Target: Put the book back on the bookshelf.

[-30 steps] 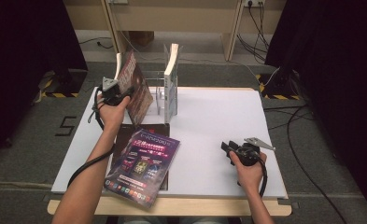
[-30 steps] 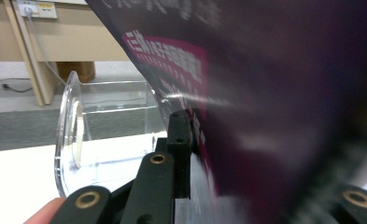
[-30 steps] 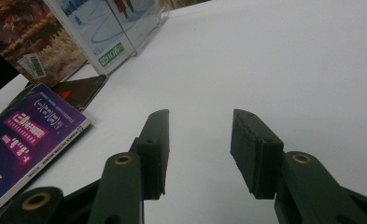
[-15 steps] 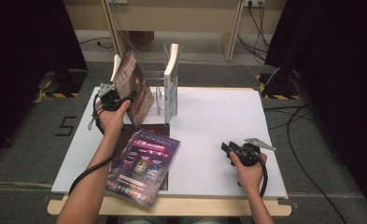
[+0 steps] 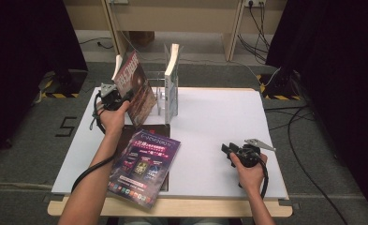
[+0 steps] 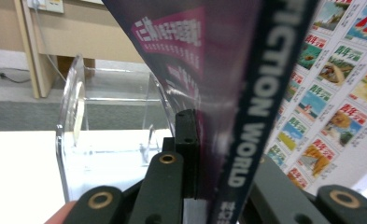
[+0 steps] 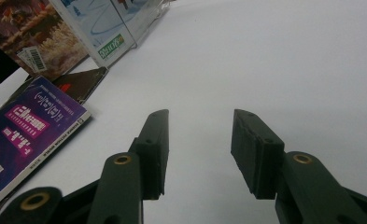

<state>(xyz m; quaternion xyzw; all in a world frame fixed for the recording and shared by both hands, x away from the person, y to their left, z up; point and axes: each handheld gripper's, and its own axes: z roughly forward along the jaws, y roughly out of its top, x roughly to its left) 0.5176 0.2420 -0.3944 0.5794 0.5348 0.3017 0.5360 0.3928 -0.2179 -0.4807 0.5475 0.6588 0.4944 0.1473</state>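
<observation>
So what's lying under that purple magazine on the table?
Under the purple magazine lies a dark magazine, only its far edge showing. Its cover is hidden, as is anything else beneath.

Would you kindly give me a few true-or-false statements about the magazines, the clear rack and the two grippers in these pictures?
1. The left gripper is clamped on a dark-covered magazine, held tilted beside the clear acrylic rack. True; its jaws have just been closing on it.
2. The right gripper holds a magazine. False: its jaws stand open above the bare white tabletop.
3. A purple-covered magazine lies flat near the table's front edge. True.
4. The clear acrylic rack holds nothing. False: a pale-covered magazine stands upright in it.
</observation>
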